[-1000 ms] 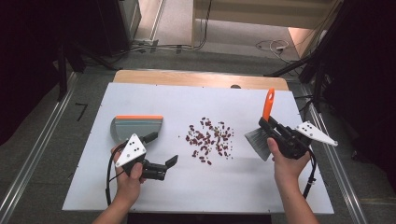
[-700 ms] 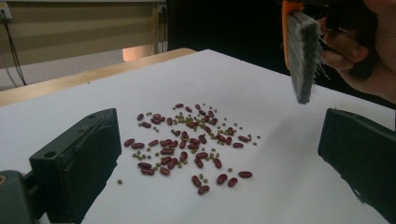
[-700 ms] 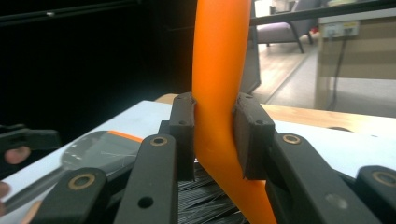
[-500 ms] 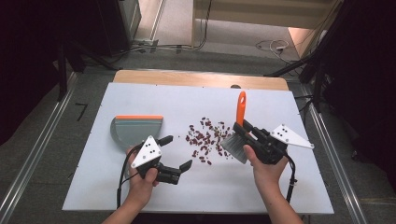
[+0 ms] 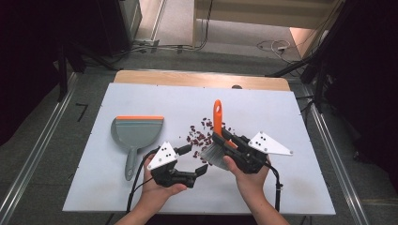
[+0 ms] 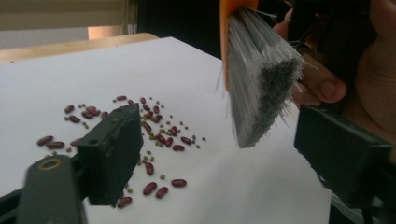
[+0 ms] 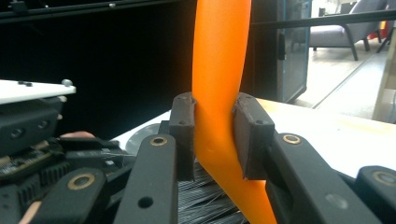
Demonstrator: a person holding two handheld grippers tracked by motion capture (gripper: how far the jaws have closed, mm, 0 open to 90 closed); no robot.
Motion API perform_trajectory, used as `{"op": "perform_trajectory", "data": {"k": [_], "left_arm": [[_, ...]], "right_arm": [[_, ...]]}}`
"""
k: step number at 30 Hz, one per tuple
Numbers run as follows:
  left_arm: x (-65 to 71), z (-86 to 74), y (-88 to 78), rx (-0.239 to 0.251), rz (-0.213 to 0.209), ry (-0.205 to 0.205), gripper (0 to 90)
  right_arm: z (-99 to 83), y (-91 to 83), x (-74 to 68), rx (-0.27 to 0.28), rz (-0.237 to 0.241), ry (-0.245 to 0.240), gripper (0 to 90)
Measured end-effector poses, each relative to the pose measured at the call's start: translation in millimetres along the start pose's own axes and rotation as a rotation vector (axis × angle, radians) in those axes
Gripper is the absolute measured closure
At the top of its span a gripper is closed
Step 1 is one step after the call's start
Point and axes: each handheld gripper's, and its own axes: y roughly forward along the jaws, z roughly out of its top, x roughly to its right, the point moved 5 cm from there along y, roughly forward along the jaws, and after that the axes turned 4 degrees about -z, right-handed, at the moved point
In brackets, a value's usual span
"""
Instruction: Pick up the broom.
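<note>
Right claw (image 5: 220, 140) moved left pinching brush (image 5: 217, 119), left claw (image 5: 195, 159) spread (dustpan (image 5: 137, 131) empty)

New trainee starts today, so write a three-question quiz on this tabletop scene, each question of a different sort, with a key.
1. True or false: the right hand-held gripper is shut on the brush.
2. Which lies left of the beans in the high view? A) dustpan B) cup C) sponge
3. Fill in: the left hand-held gripper is ____ and holds nothing.

Key: 1 true; 2 A; 3 open.
</note>
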Motion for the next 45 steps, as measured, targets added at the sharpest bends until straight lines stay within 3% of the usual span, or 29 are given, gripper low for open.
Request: {"op": "perform_trajectory", "data": {"k": [6,13,18,23,27,30,32,34,38,40,45], "left_arm": [[10.1,-1.5,6.1,-0.015,-0.036,-0.013,34.7],[12.8,-2.6,8.4,-0.024,-0.032,-0.027,48.6],[7.7,-2.3,5.1,-0.015,-0.045,-0.054,69.2],[6.7,-2.9,4.7,-0.025,-0.042,-0.049,81.0],[4.7,-2.4,2.6,-0.034,-0.036,-0.038,85.1],[1.7,-2.1,1.1,-0.041,-0.055,-0.046,86.0],[-0.9,-2.0,0.1,-0.049,-0.063,-0.046,86.3],[-3.8,-1.6,-1.5,-0.052,-0.067,-0.042,86.4],[-9.4,0.9,-6.2,-0.048,-0.087,-0.031,86.5],[-11.9,2.2,-8.9,-0.047,-0.106,-0.014,86.5],[-20.1,6.5,-20.2,-0.028,-0.175,0.021,86.5]], "right_arm": [[-4.5,5.9,-15.9,-0.005,0.026,-0.009,69.6],[-10.5,11.6,-29.3,-0.018,0.046,-0.021,69.6],[-11.7,12.5,-32.5,-0.019,0.061,-0.015,69.6],[-11.4,11.8,-32.7,-0.012,0.056,-0.021,69.6],[-11.6,11.8,-33.7,-0.009,0.057,-0.028,69.4],[-11.4,12.9,-34.1,-0.010,0.067,-0.039,68.7],[-10.5,13.3,-32.7,-0.020,0.079,-0.036,64.4],[-8.3,13.4,-29.3,-0.036,0.100,-0.032,54.5],[-1.3,7.6,-17.8,-0.044,0.142,-0.015,43.8],[0.8,5.7,-11.5,-0.077,0.158,-0.013,39.3],[0.3,1.0,0.5,-0.153,0.256,-0.035,38.5]]}}
